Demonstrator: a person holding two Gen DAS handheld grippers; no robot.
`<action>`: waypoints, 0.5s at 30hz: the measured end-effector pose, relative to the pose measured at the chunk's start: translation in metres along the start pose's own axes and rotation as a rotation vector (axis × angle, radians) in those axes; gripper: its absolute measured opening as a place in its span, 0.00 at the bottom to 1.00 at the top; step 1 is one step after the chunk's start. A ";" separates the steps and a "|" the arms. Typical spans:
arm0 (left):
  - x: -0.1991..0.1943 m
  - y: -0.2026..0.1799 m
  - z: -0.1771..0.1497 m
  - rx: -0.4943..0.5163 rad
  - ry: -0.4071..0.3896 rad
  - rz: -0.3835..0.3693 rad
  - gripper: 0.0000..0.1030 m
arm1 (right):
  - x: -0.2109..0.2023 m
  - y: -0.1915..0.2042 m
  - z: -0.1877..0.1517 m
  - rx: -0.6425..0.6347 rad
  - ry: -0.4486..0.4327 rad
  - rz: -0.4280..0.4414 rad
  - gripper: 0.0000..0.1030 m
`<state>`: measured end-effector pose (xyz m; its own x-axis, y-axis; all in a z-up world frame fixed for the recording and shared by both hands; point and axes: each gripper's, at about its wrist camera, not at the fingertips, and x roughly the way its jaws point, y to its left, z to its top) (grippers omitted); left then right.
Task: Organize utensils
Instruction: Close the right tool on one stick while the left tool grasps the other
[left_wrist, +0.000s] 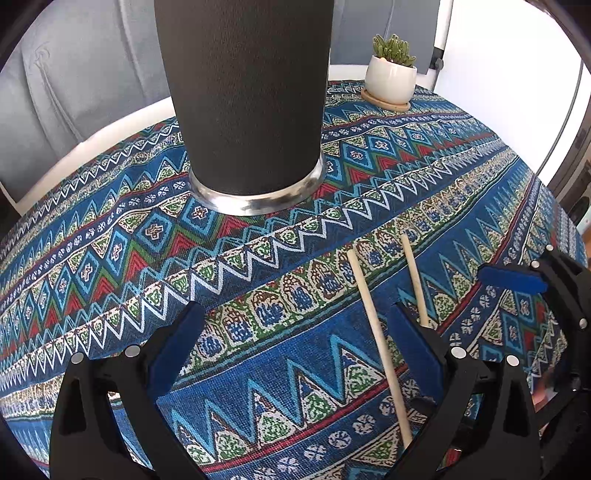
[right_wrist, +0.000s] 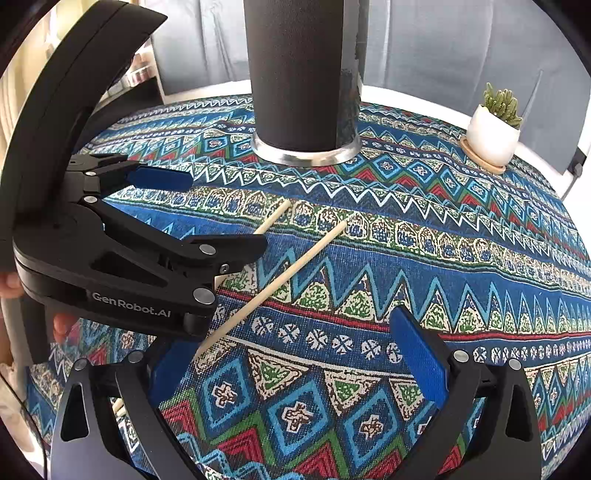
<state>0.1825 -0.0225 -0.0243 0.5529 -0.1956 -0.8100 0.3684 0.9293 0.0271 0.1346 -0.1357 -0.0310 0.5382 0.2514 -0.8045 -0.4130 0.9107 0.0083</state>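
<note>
Two pale wooden chopsticks lie side by side on the patterned tablecloth (left_wrist: 110, 280), the longer-showing chopstick (left_wrist: 380, 343) (right_wrist: 273, 284) and a second chopstick (left_wrist: 415, 280) (right_wrist: 275, 216) partly hidden behind my left gripper's finger. A tall black tumbler (left_wrist: 251, 110) (right_wrist: 303, 74) with a steel base ring stands upright behind them. My left gripper (left_wrist: 295, 347) (right_wrist: 221, 212) is open, low over the chopsticks, holding nothing. My right gripper (right_wrist: 295, 365) is open and empty, just nearer than the sticks. One of its blue pads (left_wrist: 511, 278) shows at the right of the left wrist view.
A small cactus in a white pot (left_wrist: 391, 81) (right_wrist: 493, 136) sits on a wooden saucer at the table's far right edge. A grey upholstered seat (left_wrist: 74, 92) stands beyond the round table. A person's hand (right_wrist: 62, 325) holds the left gripper.
</note>
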 end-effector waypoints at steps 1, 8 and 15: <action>0.000 0.000 0.000 0.006 -0.012 0.003 0.95 | 0.000 0.000 0.000 0.000 0.001 0.002 0.93; -0.002 0.003 -0.002 0.003 -0.032 -0.004 0.96 | 0.001 -0.001 0.002 0.003 0.004 0.005 0.94; -0.002 0.002 -0.001 0.000 -0.031 -0.003 0.96 | 0.001 0.000 0.002 0.003 0.007 0.003 0.94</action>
<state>0.1817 -0.0197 -0.0236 0.5744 -0.2082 -0.7917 0.3701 0.9287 0.0243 0.1366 -0.1351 -0.0307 0.5318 0.2521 -0.8085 -0.4126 0.9108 0.0127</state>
